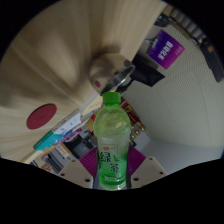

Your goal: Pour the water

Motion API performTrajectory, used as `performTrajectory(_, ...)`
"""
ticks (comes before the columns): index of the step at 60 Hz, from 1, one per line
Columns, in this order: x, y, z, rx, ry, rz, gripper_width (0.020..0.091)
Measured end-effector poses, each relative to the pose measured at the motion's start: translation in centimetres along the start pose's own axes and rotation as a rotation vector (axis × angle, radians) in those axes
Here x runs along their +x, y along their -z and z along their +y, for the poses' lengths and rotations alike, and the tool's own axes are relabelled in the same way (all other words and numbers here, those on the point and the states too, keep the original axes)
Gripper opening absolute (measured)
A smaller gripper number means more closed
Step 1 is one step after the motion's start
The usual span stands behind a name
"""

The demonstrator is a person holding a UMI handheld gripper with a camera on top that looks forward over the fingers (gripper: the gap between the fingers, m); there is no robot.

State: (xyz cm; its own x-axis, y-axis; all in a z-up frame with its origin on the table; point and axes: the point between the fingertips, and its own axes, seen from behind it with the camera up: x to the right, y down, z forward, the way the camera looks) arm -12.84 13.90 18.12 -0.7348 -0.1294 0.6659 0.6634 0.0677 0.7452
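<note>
Between the gripper's [110, 178] two fingers a green bottle [111, 142] is standing upright, its body filling the gap from one finger to the other. The finger on one side [76, 170] and the finger on the other [146, 172] are both sitting close against the bottle's lower half, and the magenta pads are showing just at its flanks. The fingers are looking narrowed to the bottle's width and appear to be pressing on it, though the contact itself is hidden behind the label, so this is a likely reading and not a certain one. The bottle is wearing a green cap [111, 99] at its top, and a pale label with green lettering [109, 160] is wrapping the lower body; clear, greenish liquid is showing through the upper part.

Beyond the bottle, the whole scene is appearing tilted. A pale, lined surface with a dark red round mark [43, 115] is stretching away to one side of the fingers. Farther ahead and above the cap, a blurred grey shape [108, 70] is sitting where that surface is meeting a light wall. Off to the other side, well beyond the fingers, a purple sign with white lettering [163, 47] is hanging near some dark frames. Just behind the bottle, low and to the side, a jumble of colourful small items [62, 135] is lying; they are too small to name.
</note>
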Motion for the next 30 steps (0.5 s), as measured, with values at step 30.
performTrajectory(30, -6.5, 0.4, -0.1, 0.035, -2.273, -0.242, 0.0371)
